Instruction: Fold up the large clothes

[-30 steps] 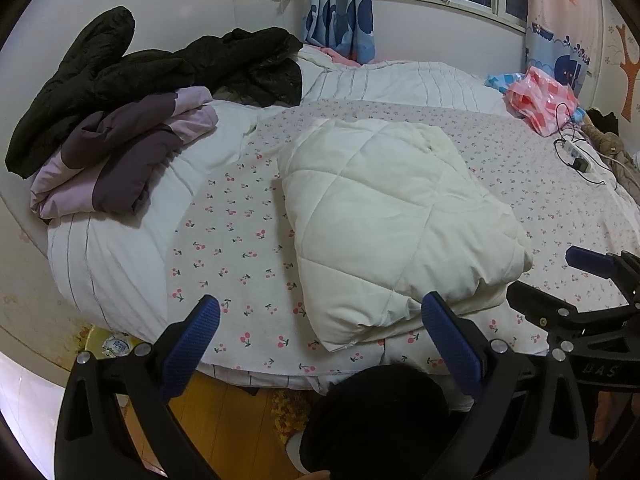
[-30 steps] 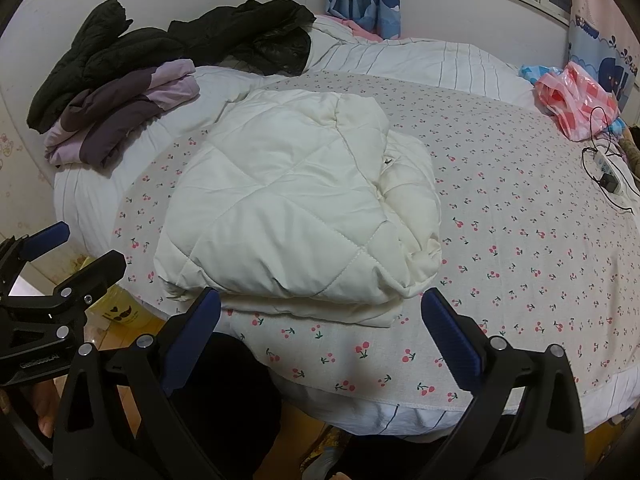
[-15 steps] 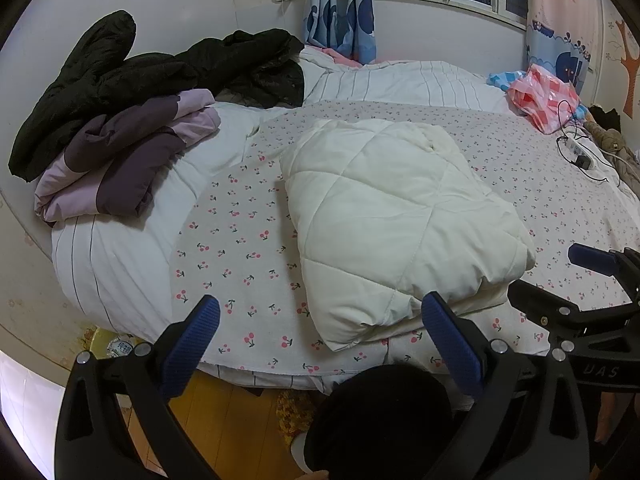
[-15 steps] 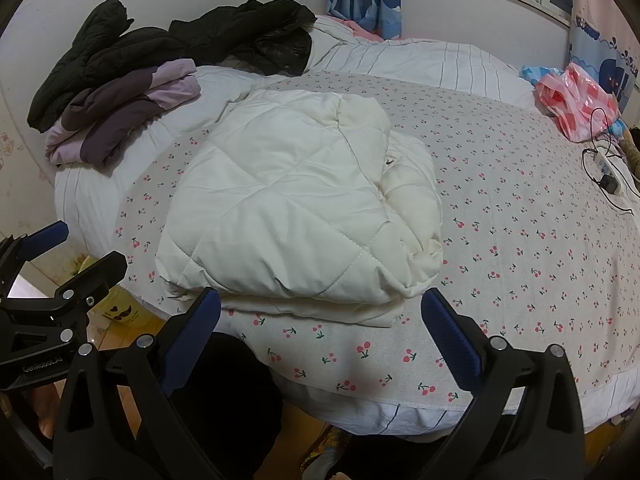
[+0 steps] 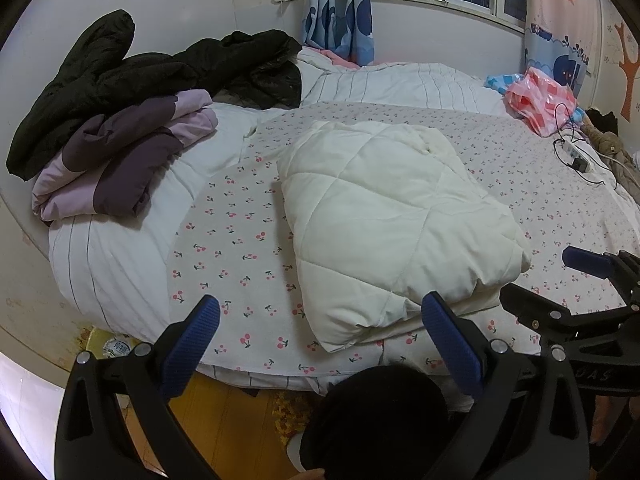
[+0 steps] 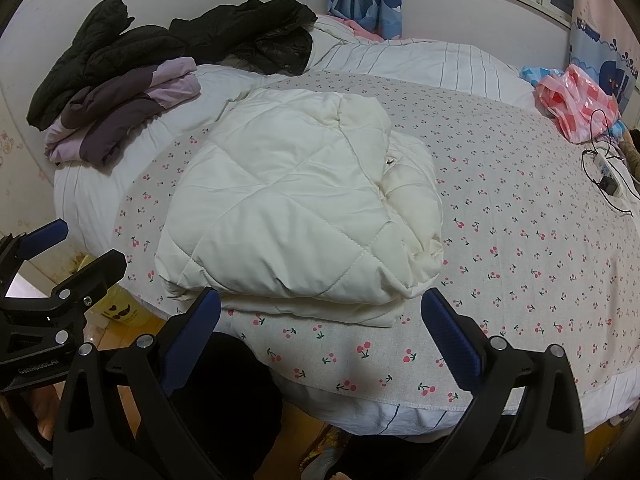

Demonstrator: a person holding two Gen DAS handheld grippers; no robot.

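Observation:
A cream quilted jacket (image 5: pixel 392 216) lies folded into a thick rectangle on the cherry-print sheet (image 5: pixel 240 248) near the bed's front edge. It also shows in the right wrist view (image 6: pixel 296 208). My left gripper (image 5: pixel 320 340) is open and empty, held back over the bed edge near the jacket's front left corner. My right gripper (image 6: pixel 320 328) is open and empty, just in front of the jacket's near edge. Each gripper shows in the other's view, the right one (image 5: pixel 572 288) and the left one (image 6: pixel 68 256).
A folded purple and lilac jacket (image 5: pixel 124 160) and a black coat (image 5: pixel 160 76) lie at the bed's far left. A pink plastic bag (image 5: pixel 540 100) and a power strip with cables (image 5: pixel 576 160) sit at the right. Wooden floor (image 5: pixel 224 420) lies below the bed.
Both grippers have drifted slightly back from the bed. The folded jacket has not moved and both grippers stay open.

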